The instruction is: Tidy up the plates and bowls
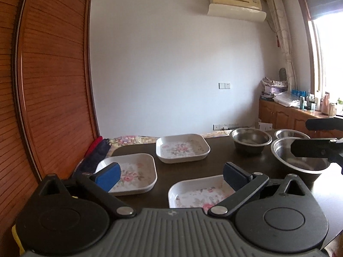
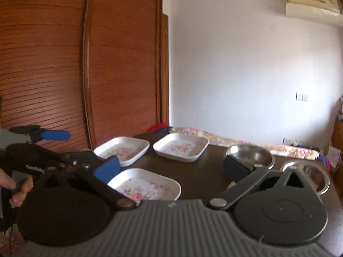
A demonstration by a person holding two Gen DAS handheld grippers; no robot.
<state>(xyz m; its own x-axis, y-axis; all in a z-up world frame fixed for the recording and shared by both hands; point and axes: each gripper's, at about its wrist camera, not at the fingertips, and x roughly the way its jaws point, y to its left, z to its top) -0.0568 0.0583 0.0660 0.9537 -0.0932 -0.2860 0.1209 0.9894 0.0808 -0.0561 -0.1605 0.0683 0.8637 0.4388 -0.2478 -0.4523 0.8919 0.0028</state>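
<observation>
Left wrist view: both the left claw (image 1: 171,176) and right claw (image 2: 171,168) gape wide, empty. Stacking the floral plates (image 1: 182,148) carelessly could chip them, or knock a steel bowl (image 1: 250,139) off the bench (image 1: 218,160).

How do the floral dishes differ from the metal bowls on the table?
The floral dishes are square, white and shallow with pink flower prints; the metal bowls are round, plain, shiny and deeper. The dishes sit towards the wardrobe side, the bowls towards the window side. All stand upright, unstacked and seemingly empty on the dark table.
</observation>
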